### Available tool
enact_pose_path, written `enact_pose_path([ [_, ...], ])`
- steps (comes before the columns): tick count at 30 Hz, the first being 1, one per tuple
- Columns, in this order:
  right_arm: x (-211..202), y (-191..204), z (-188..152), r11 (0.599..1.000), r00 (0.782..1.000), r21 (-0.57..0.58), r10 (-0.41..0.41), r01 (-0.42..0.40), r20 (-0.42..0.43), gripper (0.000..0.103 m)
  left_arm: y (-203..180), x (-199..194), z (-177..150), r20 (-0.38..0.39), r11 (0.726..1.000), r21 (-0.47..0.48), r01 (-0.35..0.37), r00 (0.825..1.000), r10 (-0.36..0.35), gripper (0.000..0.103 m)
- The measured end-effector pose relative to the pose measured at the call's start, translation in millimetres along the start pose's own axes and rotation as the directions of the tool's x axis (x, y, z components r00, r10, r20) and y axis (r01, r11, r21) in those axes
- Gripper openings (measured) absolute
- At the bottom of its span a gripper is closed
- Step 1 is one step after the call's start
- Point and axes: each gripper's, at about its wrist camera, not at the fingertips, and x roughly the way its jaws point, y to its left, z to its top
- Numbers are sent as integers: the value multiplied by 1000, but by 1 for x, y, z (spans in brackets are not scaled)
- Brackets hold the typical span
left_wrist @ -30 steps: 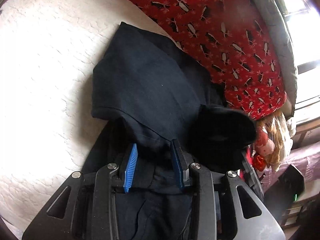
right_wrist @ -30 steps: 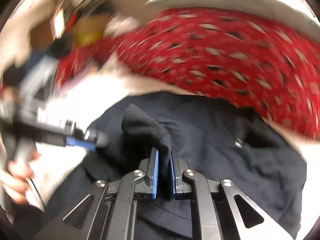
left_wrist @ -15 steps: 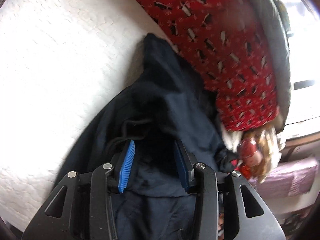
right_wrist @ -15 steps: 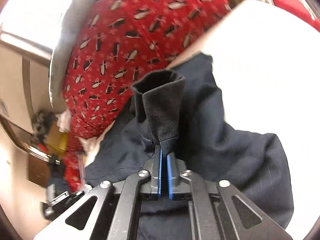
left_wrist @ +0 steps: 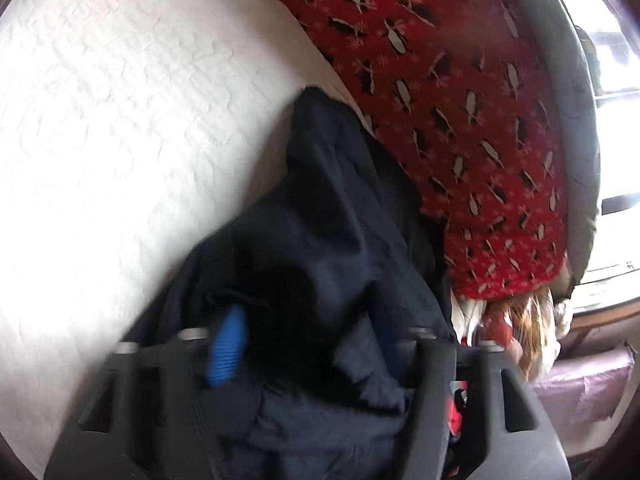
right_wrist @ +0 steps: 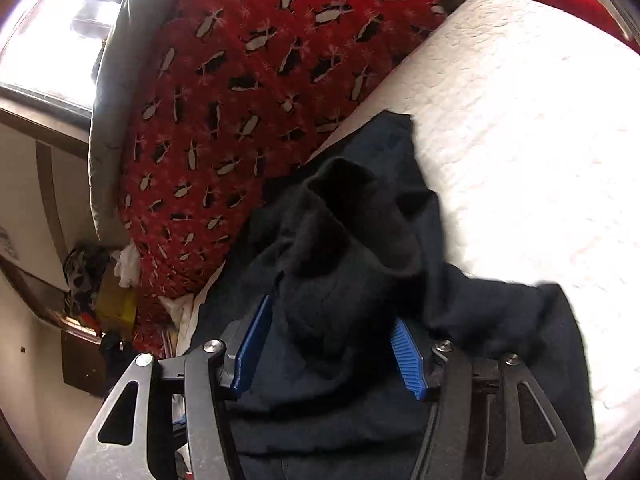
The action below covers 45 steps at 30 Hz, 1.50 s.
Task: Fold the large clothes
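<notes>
**Right jaws let go of cuff, left jaws close on bunched garment**

Left gripper (left_wrist: 304, 344): pads sat apart over flat cloth before; now a heap of the dark navy garment (left_wrist: 320, 220) fills the gap and the jaws are closing on it, right pad buried, contact blurred. Right gripper (right_wrist: 332, 348): was pinched on the black cuff (right_wrist: 352, 216); now jaws opening, pads clear, cuff slumped between them. Garment lies on white quilt (left_wrist: 120, 120), touching the red penguin blanket (left_wrist: 460, 100). Open quilt on the garment's far side from the blanket. Both grippers angle downward.
</notes>
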Motion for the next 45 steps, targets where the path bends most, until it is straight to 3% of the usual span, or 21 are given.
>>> enact_pose_path([
  [1,3,5,3,1000,1000,-24,1,-2,-15,20,-2,0,3,-8,1000,-4,12,1000,-12,13],
  [3,0,19,10,997,999,-71,24,-27,-34,18,-12,-19,5,23,999,9,36,999,-36,8],
  [6,-38,45,22,981,984,-94,173,-169,40,16,-25,-48,-6,54,996,77,46,997,-50,8],
  [8,-62,53,26,973,974,-106,214,-206,78,15,-30,-54,-20,57,992,125,19,998,-26,8],
  [12,-61,29,10,990,993,-87,110,-107,30,15,-12,-32,-34,38,988,141,-58,998,53,8],
  [15,-38,-12,-11,999,999,-33,-35,34,-30,15,21,-10,-30,-72,998,40,-40,997,43,11],
  [17,-28,-38,-23,997,994,8,-77,78,-77,15,29,-20,-30,-85,1000,12,11,996,-10,13],
  [20,-39,-43,-28,999,996,31,-36,38,-83,23,20,-56,-33,-19,996,88,7,1000,-5,14],
  [23,-61,-23,-22,997,999,-55,-50,49,-13,31,6,-75,-37,18,987,156,37,999,-40,14],
  [25,-66,-15,-15,994,997,-87,-63,66,39,58,-10,-72,-41,27,974,223,28,999,-35,17],
  [27,-58,-14,-11,992,995,-86,-90,94,45,60,-33,-49,-43,52,946,318,-70,997,56,18],
  [28,-50,-15,-10,990,994,-94,-102,105,34,55,-39,-39,-45,72,921,365,-139,990,120,18],
  [30,-29,-16,-8,965,976,-153,-217,211,-21,37,-43,-5,-43,101,847,432,-309,950,296,17],
  [31,-25,-16,-8,953,965,-170,-260,250,-34,35,-36,12,-38,76,827,431,-361,928,365,17],
  [32,-27,-13,-7,951,963,-172,-266,257,-30,35,-27,17,-33,43,846,400,-352,929,367,15],
  [33,-33,-8,-7,947,961,-172,-278,271,-17,36,-18,12,-27,24,890,339,-305,948,316,14],
  [35,-57,11,-6,927,949,-203,-305,316,84,41,-8,-7,-21,20,935,269,-231,972,235,14],
  [38,-88,36,-11,916,955,-296,-217,270,202,46,-4,-37,-17,87,960,218,-173,984,157,14],
  [42,-67,40,-18,924,987,-349,-126,153,101,46,-15,-30,-22,79,950,272,-156,987,139,15],
  [44,-31,24,-21,934,983,-311,-185,176,0,46,-20,-4,-26,65,912,333,-240,971,232,15],
  [45,-15,12,-21,936,974,-289,-222,199,-52,45,-19,15,-27,49,880,364,-304,950,308,15],
])
